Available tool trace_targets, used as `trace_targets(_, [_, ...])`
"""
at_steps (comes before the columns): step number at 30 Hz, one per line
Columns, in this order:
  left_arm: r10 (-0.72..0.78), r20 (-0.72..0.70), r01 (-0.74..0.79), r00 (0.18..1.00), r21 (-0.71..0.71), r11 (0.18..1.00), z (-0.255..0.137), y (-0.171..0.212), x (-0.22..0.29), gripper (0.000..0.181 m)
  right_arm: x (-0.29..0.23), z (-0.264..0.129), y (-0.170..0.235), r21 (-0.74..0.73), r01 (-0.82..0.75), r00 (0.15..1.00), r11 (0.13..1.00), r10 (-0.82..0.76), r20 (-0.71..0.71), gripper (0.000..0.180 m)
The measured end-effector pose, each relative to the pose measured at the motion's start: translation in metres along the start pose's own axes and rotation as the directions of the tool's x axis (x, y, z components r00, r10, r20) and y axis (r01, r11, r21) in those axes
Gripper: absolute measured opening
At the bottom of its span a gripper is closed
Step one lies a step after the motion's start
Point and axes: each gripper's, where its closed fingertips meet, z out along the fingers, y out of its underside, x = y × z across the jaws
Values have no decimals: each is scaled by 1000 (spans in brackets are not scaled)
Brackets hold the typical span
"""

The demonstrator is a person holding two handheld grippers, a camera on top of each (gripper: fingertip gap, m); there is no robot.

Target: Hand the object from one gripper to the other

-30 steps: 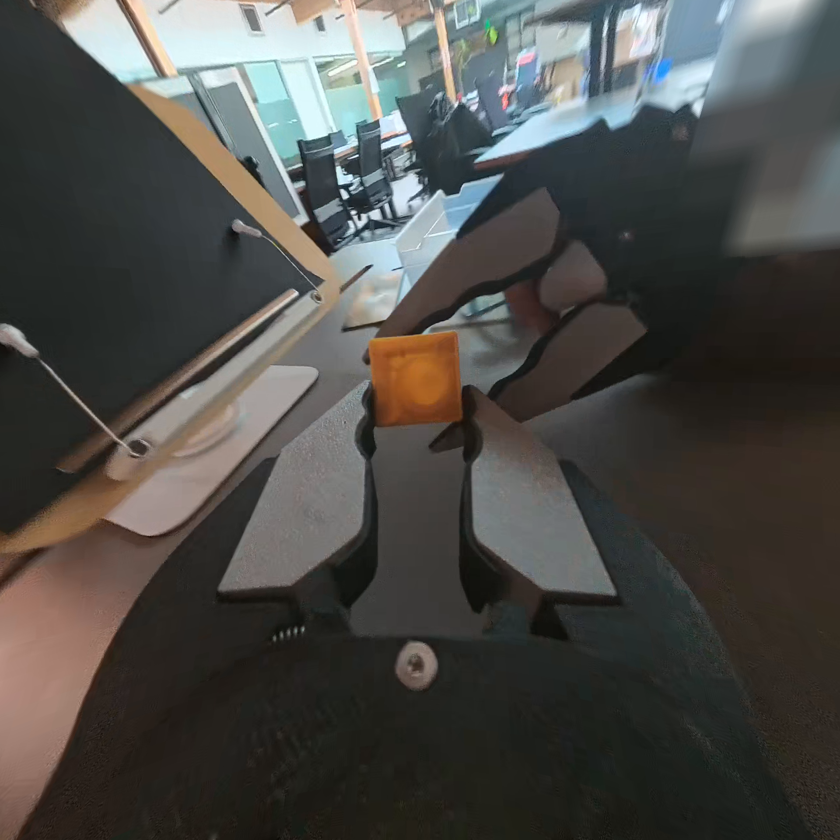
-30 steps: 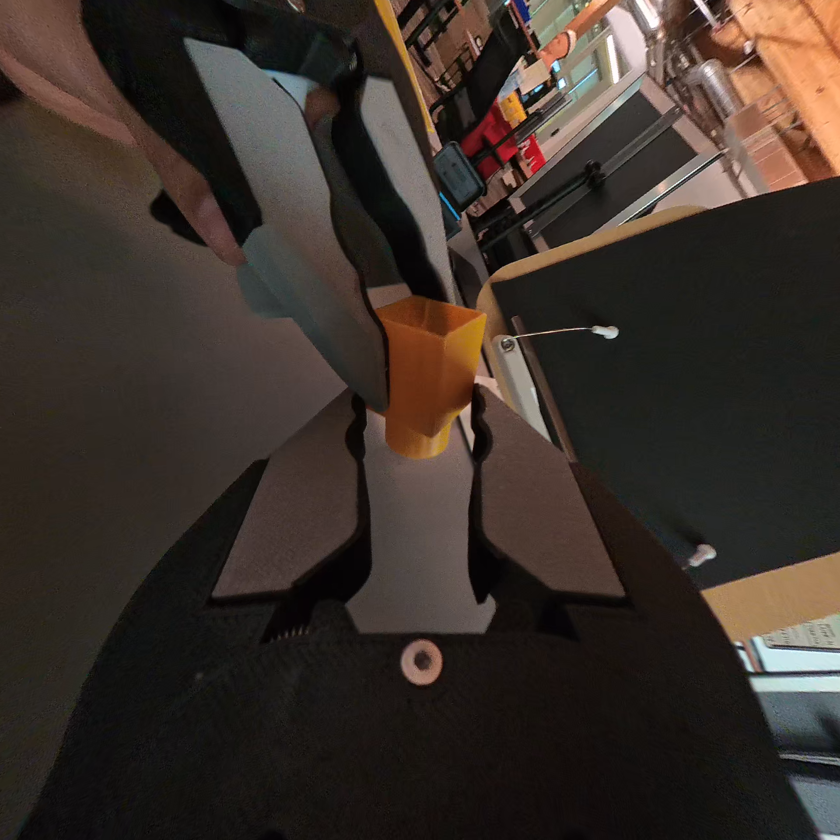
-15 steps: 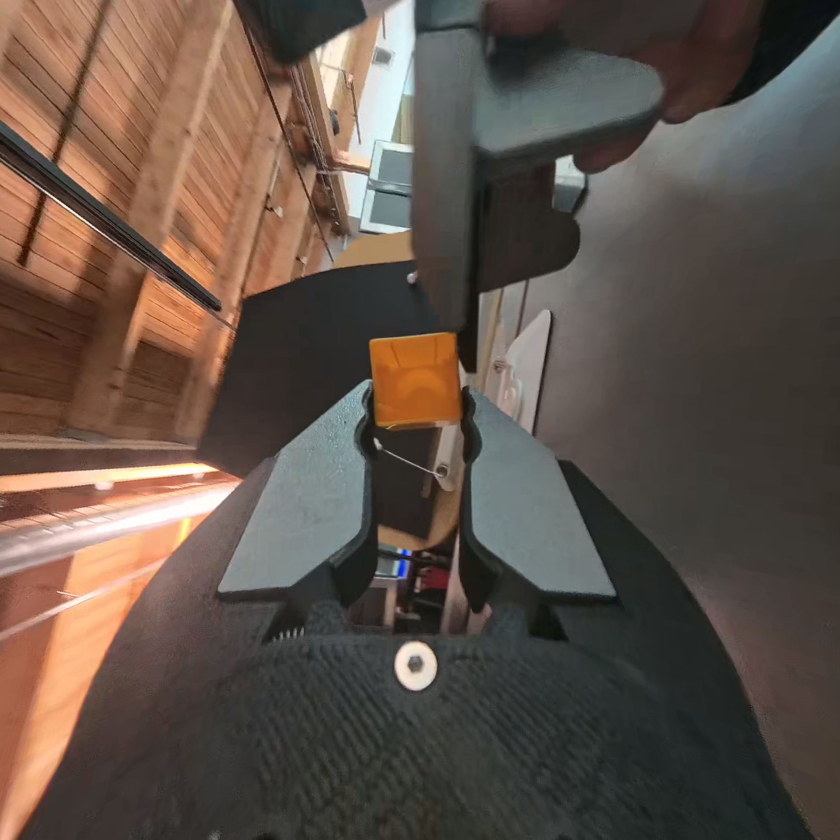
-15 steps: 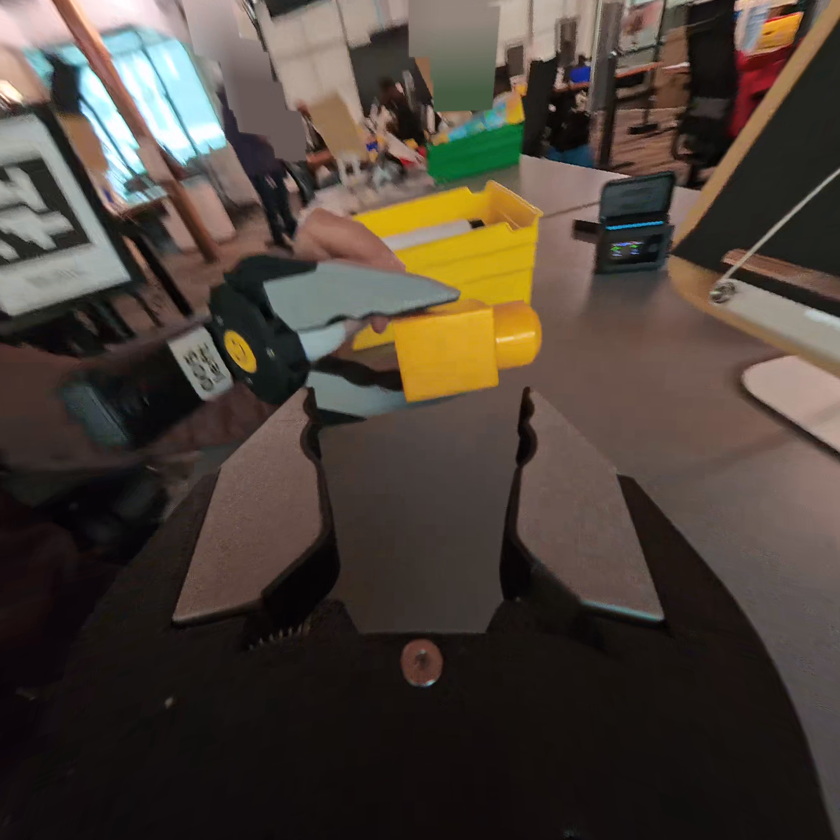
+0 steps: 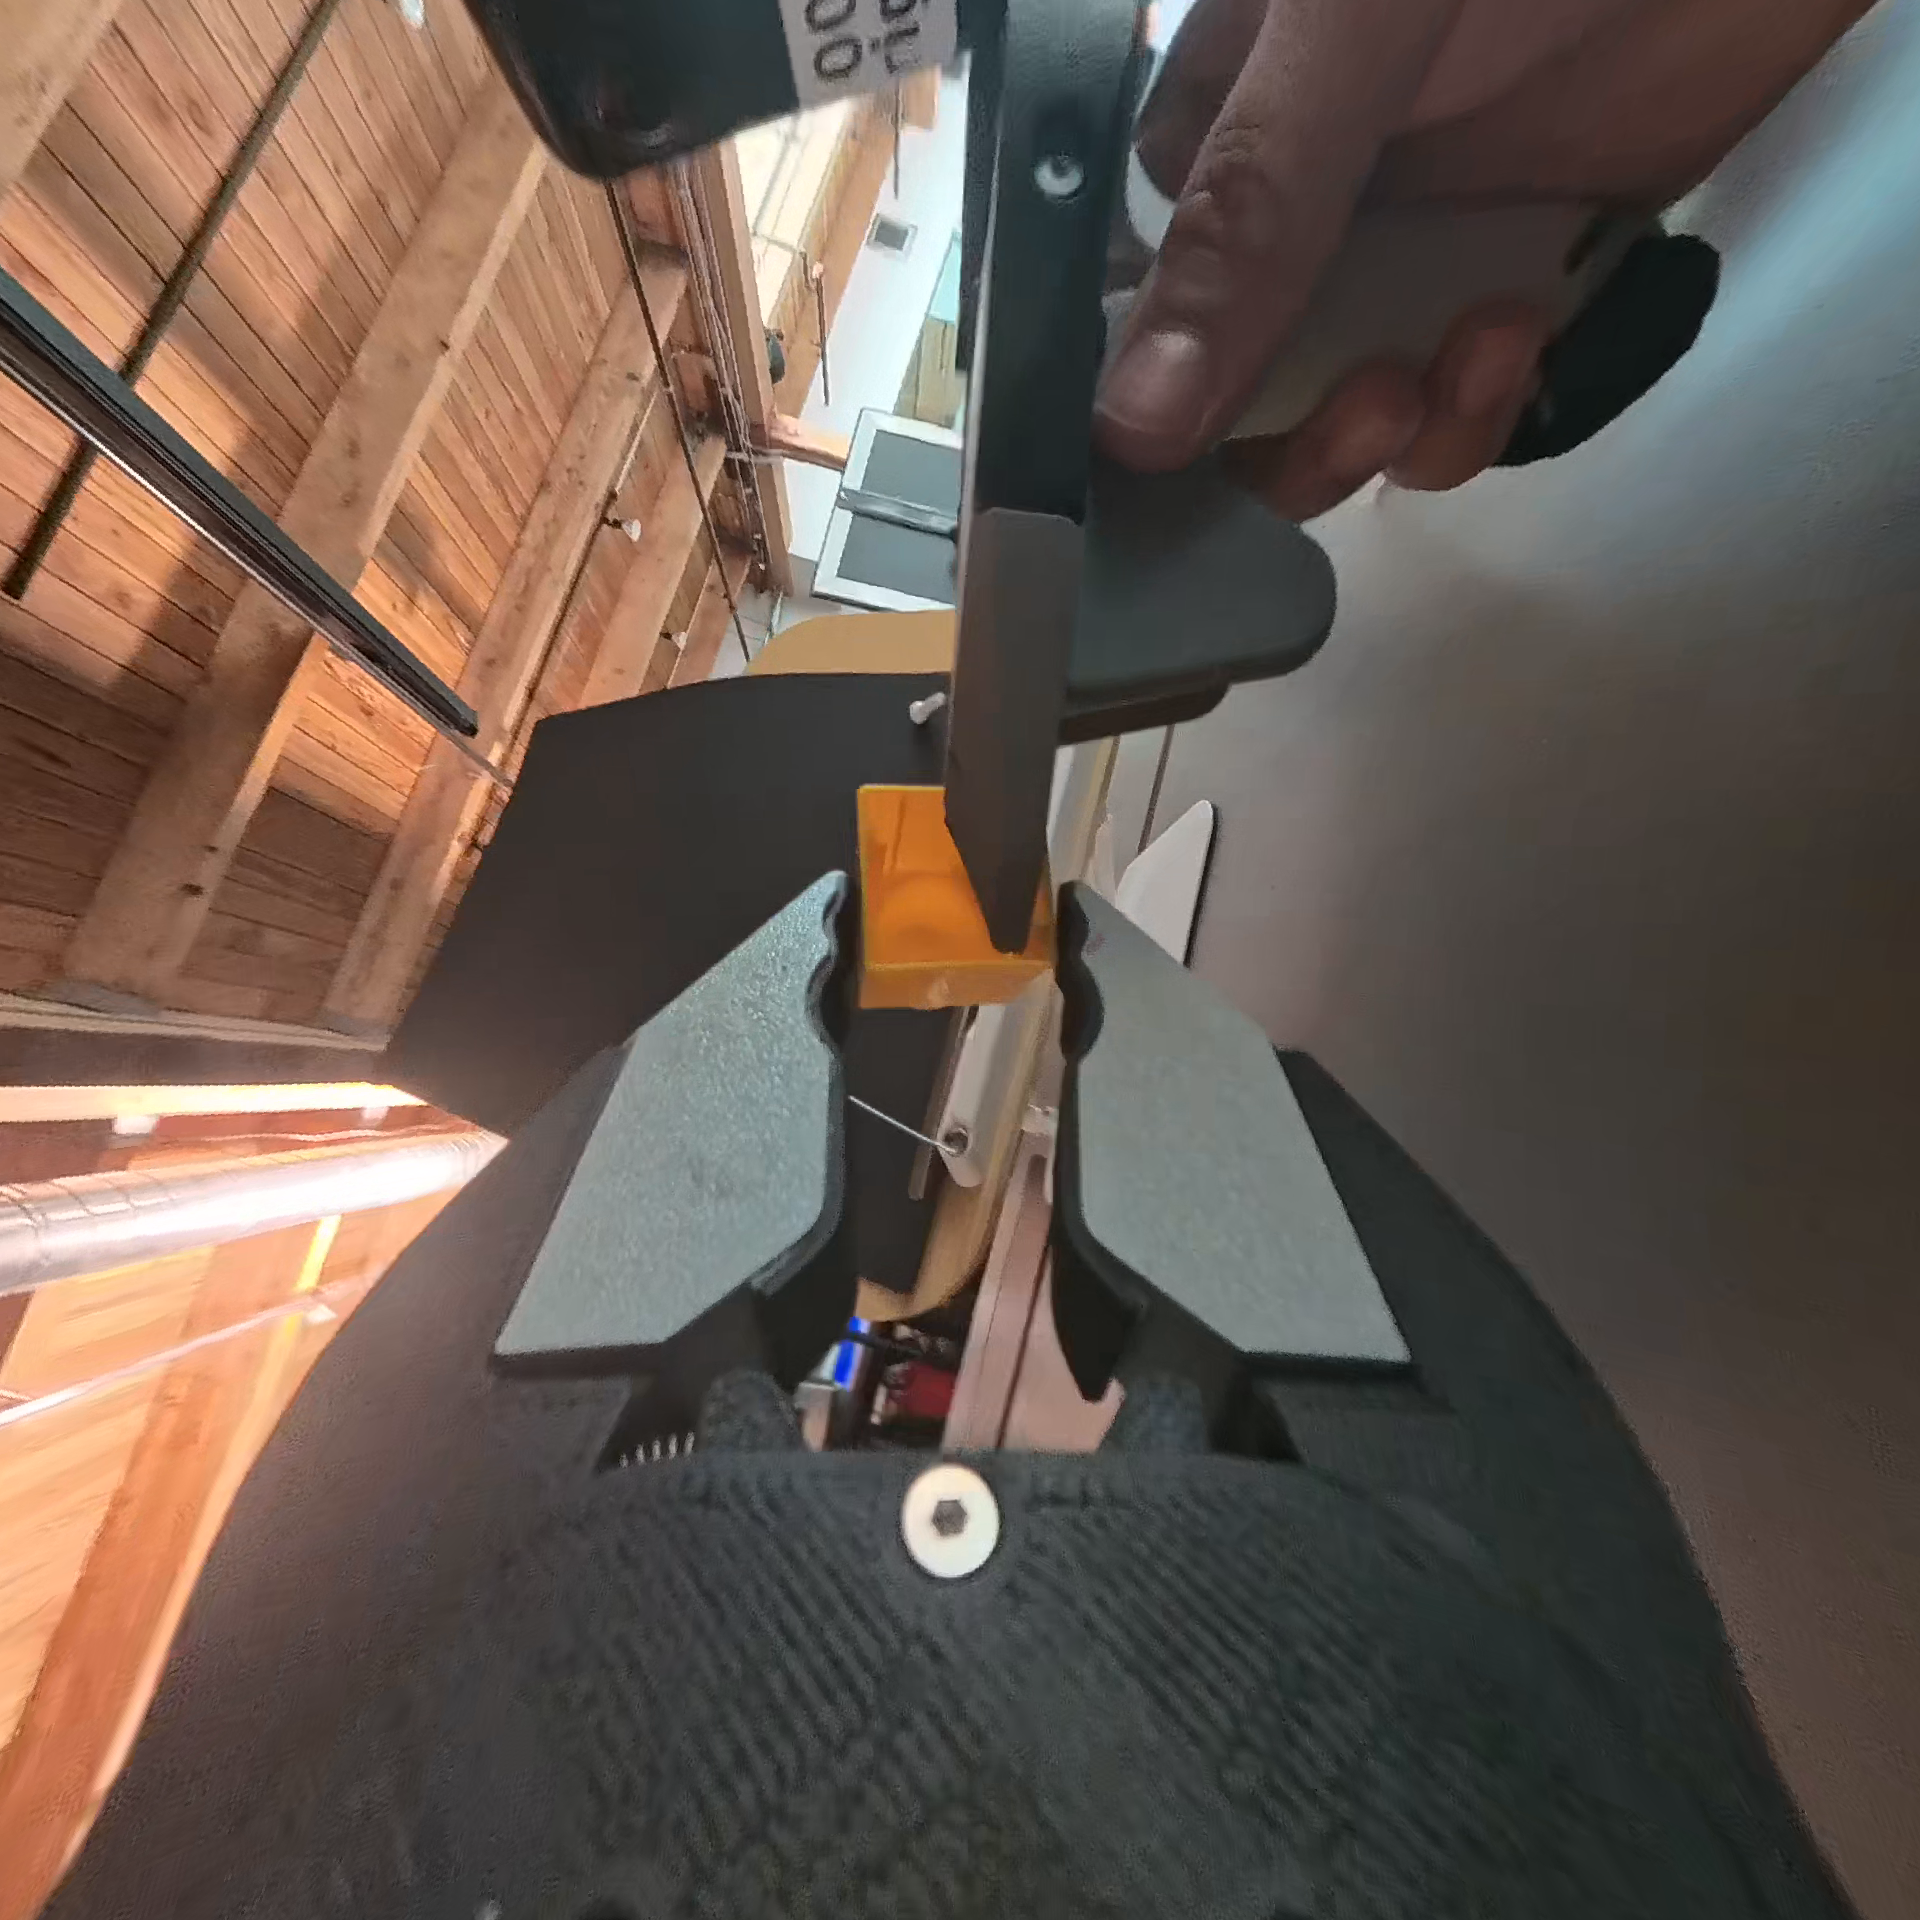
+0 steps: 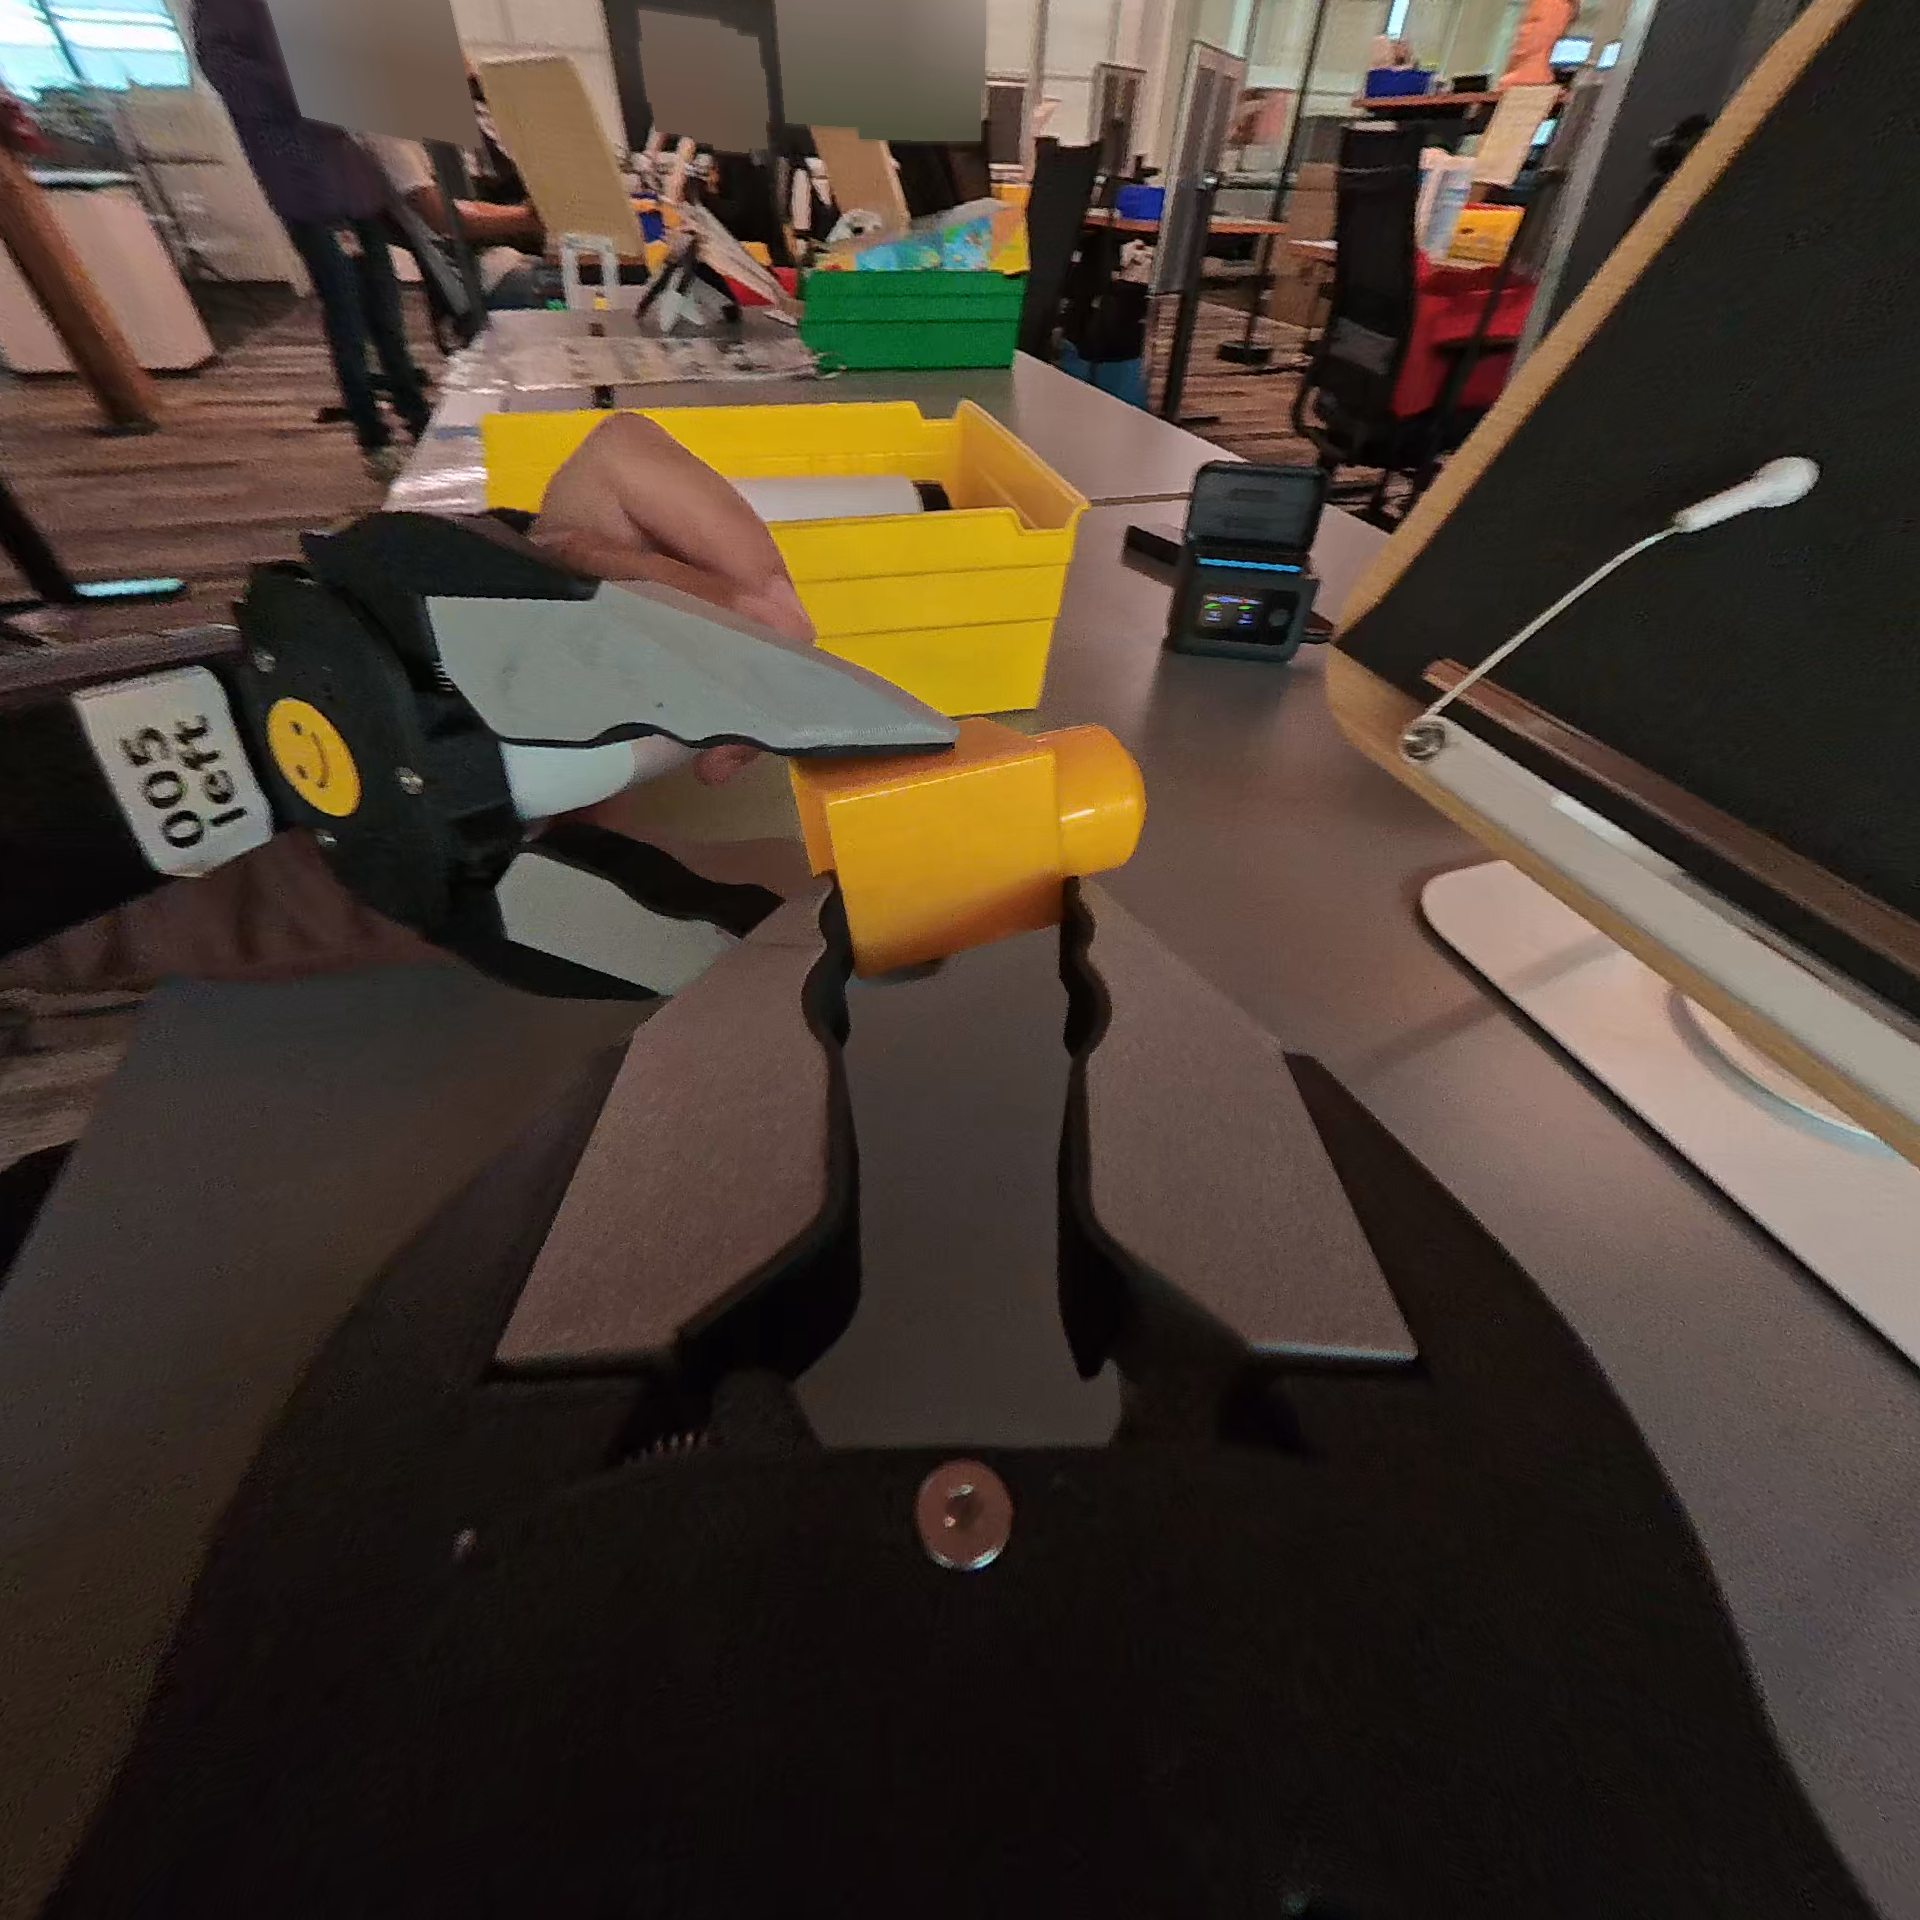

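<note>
Above a grey table, an orange block sits pinched by the left gripper while the right gripper closes around its square body, apparently touching both sides, seemingly to take it over.

A yellow bin sits on the grey tabletop, a small black device near it on the right. Green bins stand farther back. A black board leans at the right.
</note>
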Motion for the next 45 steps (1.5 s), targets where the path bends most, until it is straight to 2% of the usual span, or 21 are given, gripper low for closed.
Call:
trace_targets(2, [-101,-28,101,994,-11,995,0,3,0,35,9,-4,-1,4,13,998,1000,-12,-57,37])
trace_targets(4, [-321,-107,325,941,16,946,-2,1,1,38,24,-13,-6,9,65,985,998,-63,-158,37])
trace_targets(6, [-564,-264,584,783,-3,812,-6,-2,9,43,31,-22,-11,-28,196,947,980,-196,-254,37])
trace_targets(7, [-658,-290,682,695,-25,731,-5,1,7,45,33,-26,-12,-70,278,913,958,-286,-291,37])
trace_targets(9, [-802,-344,839,488,-67,539,-5,4,1,56,32,-27,-10,-190,460,798,867,-498,-341,37])
trace_targets(12, [-898,-427,972,109,-141,186,-6,3,-10,76,30,-19,2,-385,620,600,684,-729,-330,38])
trace_targets(13, [-895,-447,982,14,-163,96,-7,3,-13,74,26,-14,5,-418,654,550,631,-776,-310,38])
trace_targets(14, [-891,-450,983,-51,-182,35,-7,5,-14,70,21,-9,6,-436,685,507,584,-811,-291,38])
trace_targets(16, [-890,-447,974,-93,-227,12,-5,8,-7,67,9,0,4,-445,735,435,512,-859,-270,38])
trace_targets(18, [-895,-442,962,-60,-266,67,-4,8,6,66,-4,8,2,-448,777,364,442,-896,-253,38])
trace_targets(20, [-882,-471,940,9,-297,168,-6,2,18,45,-8,13,6,-475,787,317,393,-919,-235,38])
trace_targets(22, [-882,-448,907,144,-296,298,-5,8,25,43,-5,15,14,-481,780,337,401,-916,-217,41])
trace_targets(25, [-816,-342,793,467,-245,557,1,28,26,37,-2,13,28,-422,685,576,594,-796,-185,42])
trace_targets(27, [-661,-249,634,708,-189,750,3,37,19,37,-16,11,37,-305,525,820,795,-569,-71,41])
trace_targets(28, [-550,-208,527,809,-158,835,3,37,14,37,-20,9,36,-264,425,894,866,-446,-26,43])
trace_targets(30, [-334,-145,319,931,-115,941,3,33,9,38,-17,6,22,-164,238,970,957,-243,-16,59])
trace_targets(33, [-134,-114,128,984,-58,990,2,20,10,38,-21,1,0,-11,-28,996,1000,28,85,67])
trace_targets(36, [-28,-53,25,998,-54,998,3,17,4,38,-22,5,-2,5,-180,974,984,177,143,54])
trace_targets(40, [89,-48,-94,995,-111,989,8,19,9,35,-20,17,8,-27,-107,992,994,109,62,50])
trace_targets(42, [116,-59,-123,991,-126,984,11,18,14,33,-8,21,15,-59,-40,998,997,37,-53,34])
trace_targets(45, [49,-55,-57,997,-148,987,16,21,15,35,-1,20,16,-114,80,986,990,-96,-138,33])
